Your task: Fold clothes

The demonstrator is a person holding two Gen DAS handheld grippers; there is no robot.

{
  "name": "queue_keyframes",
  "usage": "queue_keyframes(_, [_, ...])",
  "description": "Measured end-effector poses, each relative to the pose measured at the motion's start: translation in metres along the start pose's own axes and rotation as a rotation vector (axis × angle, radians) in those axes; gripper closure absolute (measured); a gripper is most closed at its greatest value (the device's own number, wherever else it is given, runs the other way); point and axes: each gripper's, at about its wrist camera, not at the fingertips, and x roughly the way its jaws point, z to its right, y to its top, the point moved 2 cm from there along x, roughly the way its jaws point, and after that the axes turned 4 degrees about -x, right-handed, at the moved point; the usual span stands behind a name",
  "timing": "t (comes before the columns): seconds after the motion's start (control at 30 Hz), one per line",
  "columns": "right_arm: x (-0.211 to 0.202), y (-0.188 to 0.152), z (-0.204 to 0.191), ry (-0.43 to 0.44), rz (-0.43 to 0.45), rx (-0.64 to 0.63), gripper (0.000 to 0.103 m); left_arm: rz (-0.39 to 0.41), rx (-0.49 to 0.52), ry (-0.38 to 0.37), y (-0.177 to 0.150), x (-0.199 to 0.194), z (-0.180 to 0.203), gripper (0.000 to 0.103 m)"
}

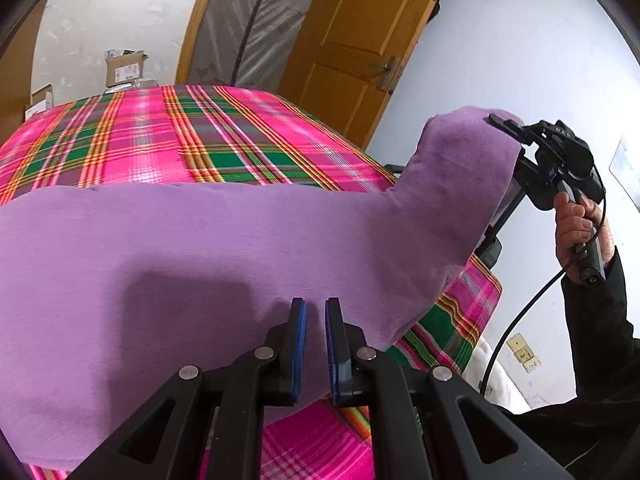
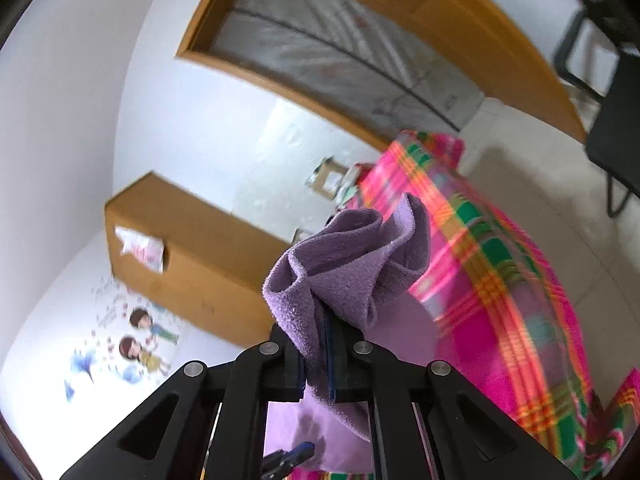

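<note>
Nearest, left gripper (image 1: pixel 316 312) sits w/ jaws narrowly parted over the purple cloth (image 1: pixel 200 248), not pinching. Farther off, right gripper (image 2: pixel 326 320) clamps a bunched corner, lifted above the plaid table (image 1: pixel 160 136). Looks soft, light, floppy; best grab edges/corners.

The purple garment (image 1: pixel 224 240) is soft matt cloth, napped and fuzzy at its bunched edge (image 2: pixel 344 264). The plaid cover (image 1: pixel 192 136) is woven cloth with a slight sheen. The door (image 1: pixel 360 44) is glossy varnished wood. The left gripper (image 1: pixel 316 344) is matt black plastic with 2 blue ribbed pads (image 1: pixel 301 344) and shiny metal pins.
</note>
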Motion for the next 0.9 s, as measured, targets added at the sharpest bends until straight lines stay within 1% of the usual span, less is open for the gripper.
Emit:
queue_keyframes(0.2, [0.05,-0.014,-0.036,0.043,-0.115,-0.087,0.096,0.027,-0.028,0.024,-0.002,-0.013,-0.011,0.094])
queue_keyframes(0.43, [0.113,-0.05,-0.061,0.084,-0.262,-0.137,0.096,0.053,-0.059,0.06,-0.005,-0.029,-0.026,0.094])
queue_keyframes(0.57, [0.149,-0.072,-0.066,0.084,-0.352,-0.164,0.096,0.077,-0.087,0.088,-0.006,-0.041,-0.037,0.094])
queue_keyframes(0.73, [0.192,-0.115,-0.066,0.052,-0.494,-0.23,0.095,0.097,-0.126,0.125,-0.01,-0.054,-0.053,0.094])
queue_keyframes(0.83, [0.217,-0.144,-0.062,0.026,-0.596,-0.278,0.089,0.106,-0.151,0.145,-0.012,-0.061,-0.062,0.094])
queue_keyframes(0.9, [0.231,-0.164,-0.055,0.0,-0.675,-0.281,0.079,0.112,-0.164,0.157,-0.013,-0.064,-0.066,0.094])
